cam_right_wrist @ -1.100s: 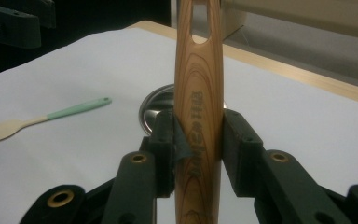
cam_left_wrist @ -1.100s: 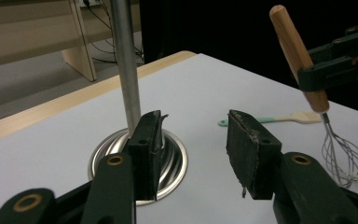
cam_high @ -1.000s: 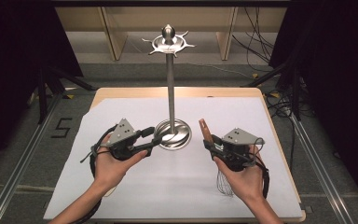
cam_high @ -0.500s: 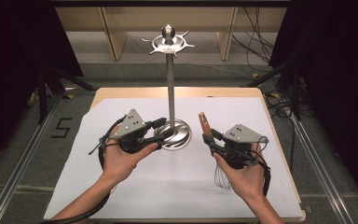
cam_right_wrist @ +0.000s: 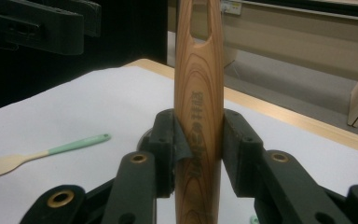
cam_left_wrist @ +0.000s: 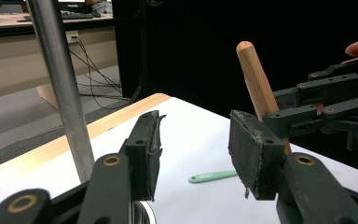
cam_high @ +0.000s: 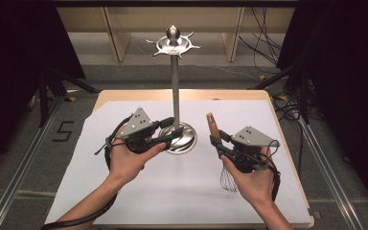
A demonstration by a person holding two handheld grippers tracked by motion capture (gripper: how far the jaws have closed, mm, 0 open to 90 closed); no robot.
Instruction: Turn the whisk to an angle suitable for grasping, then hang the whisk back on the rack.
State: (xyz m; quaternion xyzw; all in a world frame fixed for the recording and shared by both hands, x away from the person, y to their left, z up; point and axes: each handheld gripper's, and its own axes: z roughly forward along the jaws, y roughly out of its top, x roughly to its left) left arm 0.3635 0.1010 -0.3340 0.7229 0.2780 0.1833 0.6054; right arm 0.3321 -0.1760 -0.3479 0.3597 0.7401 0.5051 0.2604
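Far left, the left tool (cam_high: 170,134) sits in the person's left hand (cam_high: 129,160), lying about level just above the surface (cam_high: 124,191), tips pointing at the stand (cam_high: 175,91). Its jaws are wide with nothing between them, and they've just been opening a bit more; from the left tool's own camera you see bare white sheet through the gap and the steel pole (cam_left_wrist: 63,88) rising just off to one side, not touching the pads. The stand's round base (cam_high: 184,143) is right by the tool's tips, and its top disc with the little hooks is up high over the far edge. Moving right, the right tool (cam_high: 215,140) is clamped on a whisk (cam_high: 212,125) by its wooden handle, which pokes up and tilts slightly toward the stand. In the right tool's camera the handle (cam_right_wrist: 199,93) stands upright, squeezed between both pads (cam_right_wrist: 235,140), with a slot cut near its top and some printed marks I can't read. The wire loops (cam_high: 229,179) hang below the right hand (cam_high: 256,177), looks like just over the sheet, though hard to tell if they touch. There's also a spatula (cam_right_wrist: 42,154) with a green handle lying flat on the surface, well apart from everything else.
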